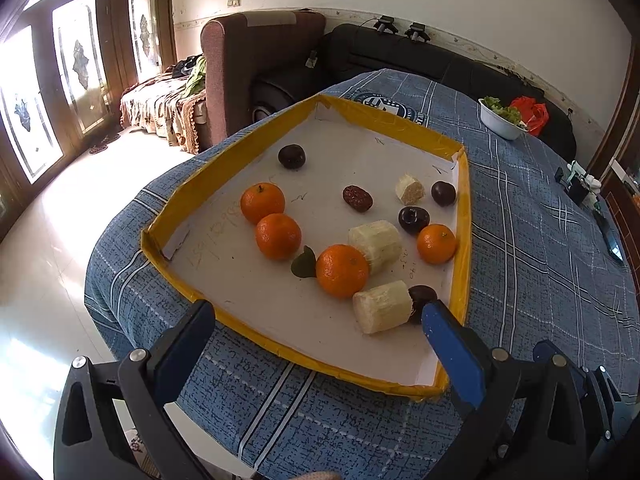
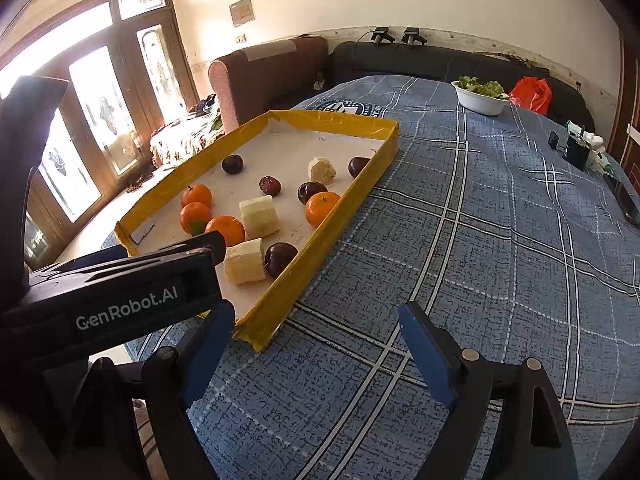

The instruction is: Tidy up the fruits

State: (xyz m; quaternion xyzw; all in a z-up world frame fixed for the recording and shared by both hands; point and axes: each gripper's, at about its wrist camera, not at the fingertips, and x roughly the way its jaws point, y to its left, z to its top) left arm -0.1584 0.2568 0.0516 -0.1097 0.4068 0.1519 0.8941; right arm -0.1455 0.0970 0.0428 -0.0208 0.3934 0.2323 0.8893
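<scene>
Your left gripper (image 1: 318,318) hangs over the tray's (image 1: 182,188) near edge, fingers wide apart, holding nothing; oranges (image 1: 342,271) lie ahead. Your right gripper (image 2: 316,326) sits over the worktop (image 2: 480,220), fingers also spread, empty.

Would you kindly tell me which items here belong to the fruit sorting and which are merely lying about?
Job: tray, oranges, dark plums, red date, pale cut chunks.
Lying about: white bowl of greens, red bag.
</scene>
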